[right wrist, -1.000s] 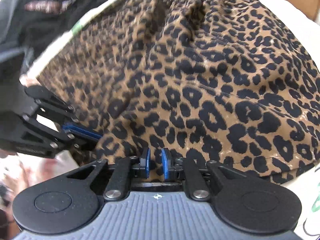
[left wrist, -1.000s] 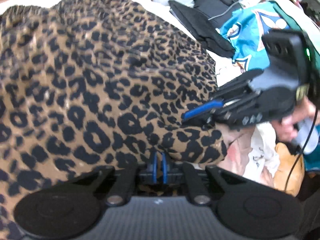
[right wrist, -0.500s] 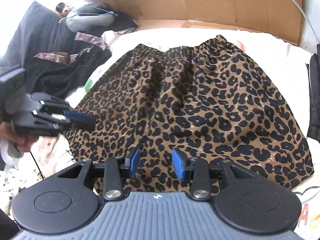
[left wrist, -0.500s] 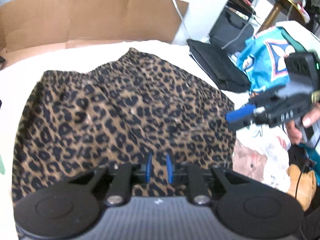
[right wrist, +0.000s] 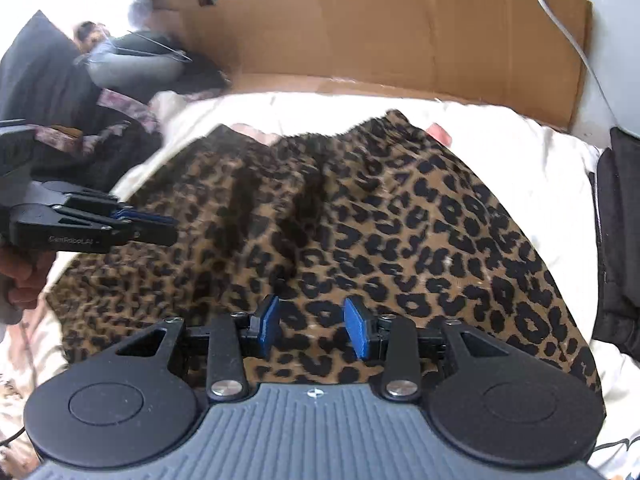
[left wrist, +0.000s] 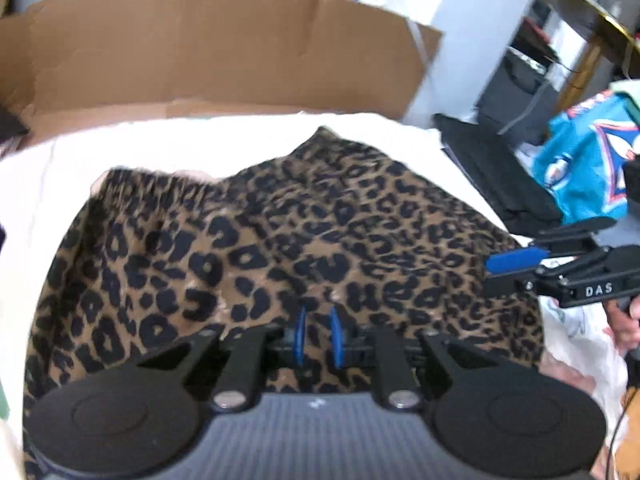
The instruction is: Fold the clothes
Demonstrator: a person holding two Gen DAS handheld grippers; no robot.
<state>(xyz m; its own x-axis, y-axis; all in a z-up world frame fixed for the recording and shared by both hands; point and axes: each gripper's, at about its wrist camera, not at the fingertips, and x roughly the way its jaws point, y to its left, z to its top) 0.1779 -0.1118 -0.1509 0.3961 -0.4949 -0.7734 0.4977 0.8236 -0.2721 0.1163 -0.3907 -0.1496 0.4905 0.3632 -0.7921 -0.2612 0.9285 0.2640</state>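
Observation:
A leopard-print skirt (left wrist: pixel 320 240) lies spread flat on a white sheet (left wrist: pixel 192 144), with its elastic waistband at the far side. My left gripper (left wrist: pixel 318 336) hovers above the near hem; its blue pads stand a narrow gap apart with nothing between them. From the right wrist view it shows at the skirt's left edge, as the left gripper (right wrist: pixel 172 226). My right gripper (right wrist: pixel 314 330) hangs over the skirt (right wrist: pixel 360 240) near the hem, wide open and empty. The left wrist view shows the right gripper (left wrist: pixel 496 272) at the skirt's right edge, with a hand behind it.
A flattened cardboard sheet (right wrist: pixel 400 32) stands along the back of the bed. Dark clothes (right wrist: pixel 60 120) are piled at the left. A blue jersey (left wrist: pixel 584 160) and a black bag (left wrist: pixel 496 172) lie at the right. A printed white garment (left wrist: pixel 576 328) sits by the near right corner.
Both grippers pulled back and up from the skirt's near hem, which they were shut on. The right jaws opened wide and the left pads parted slightly. The skirt now lies flat.

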